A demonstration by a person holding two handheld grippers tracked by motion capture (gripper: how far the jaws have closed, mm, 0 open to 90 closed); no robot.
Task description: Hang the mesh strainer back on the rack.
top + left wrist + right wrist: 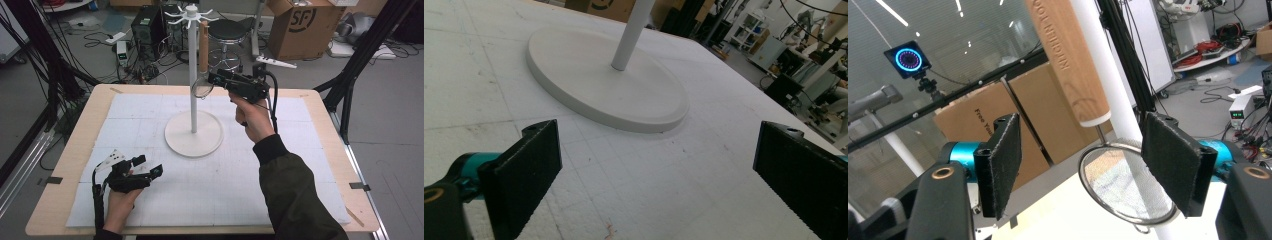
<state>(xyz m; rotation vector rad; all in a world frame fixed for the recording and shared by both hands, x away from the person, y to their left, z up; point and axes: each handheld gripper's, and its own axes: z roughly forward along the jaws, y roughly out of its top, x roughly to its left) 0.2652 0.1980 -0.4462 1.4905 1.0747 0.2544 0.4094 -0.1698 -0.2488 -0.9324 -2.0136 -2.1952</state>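
Jaws of right gripper (1080,170): apart, pads clear of the strainer (1125,187), which sits between them at lower centre of the right gripper view; nothing pressed. Same gripper at upper centre of the high view (212,80), level with the mesh ring.

Jaws of left gripper (656,175): wide, nothing between them, low over the mat (474,65); seen at lower left of the high view (150,165).

Item: strainer, hanging from a hook of the white stand (193,75), handle (1068,60) up, mesh ring down, just beside the pole. In the high view it hangs right of the pole, upper centre (203,87).

Handling, judged:
- Light; most weight likely in the wooden handle.
- Handle stiff, grained, probably good friction for the pads.
- Mesh thin and easily dented; wire rim narrow and round, likely to slip or twist in a pinch.
- Hangs free, so it may swing when touched.

Hold: across the lower handle, above the pale ferrule, not on the mesh.
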